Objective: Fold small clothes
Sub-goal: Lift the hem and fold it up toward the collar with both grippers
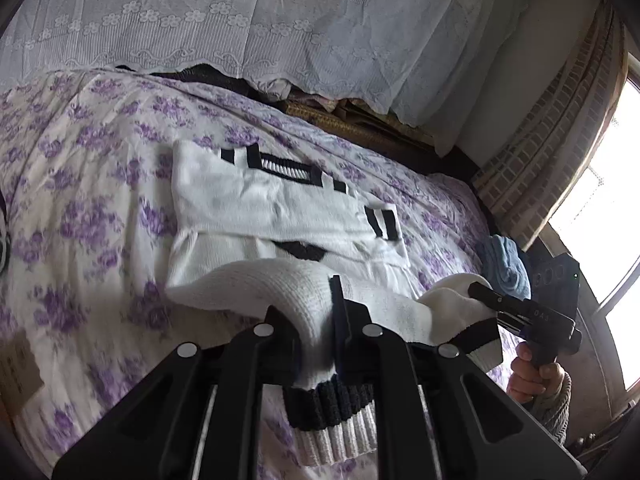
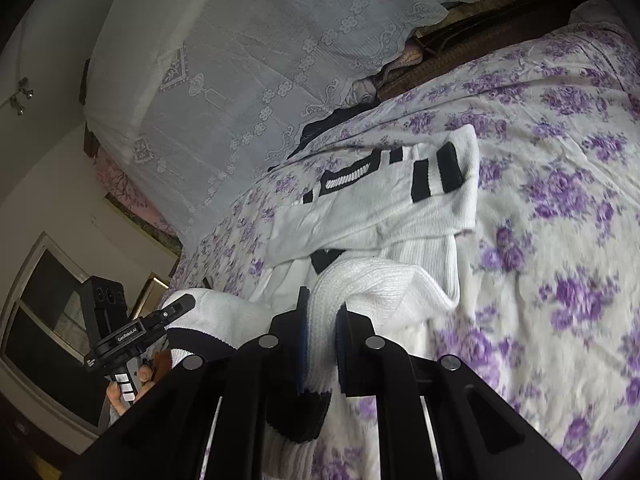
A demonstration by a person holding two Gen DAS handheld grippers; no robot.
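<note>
My left tongs (image 1: 316, 332) and right tongs (image 2: 322, 344) each clamp the white sweater's (image 1: 280, 208) hem, lifted above the bed (image 1: 80, 208).

A ribbed white knit sweater (image 1: 280, 208) is seen on matt printed cotton bedspread (image 1: 100, 208); matt black plastic forms the left hand-held gripper (image 1: 316, 320).

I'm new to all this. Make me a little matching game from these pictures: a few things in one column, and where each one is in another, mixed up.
Things:
1. sweater
2. hem
3. blue cloth
4. lace cover

Places:
A. draped over the headboard end
B. by the window, at the bed's edge
C. lying on the flowered bedspread
D. pinched in the left gripper and right gripper

Pairs: 1-C, 2-D, 3-B, 4-A
</note>
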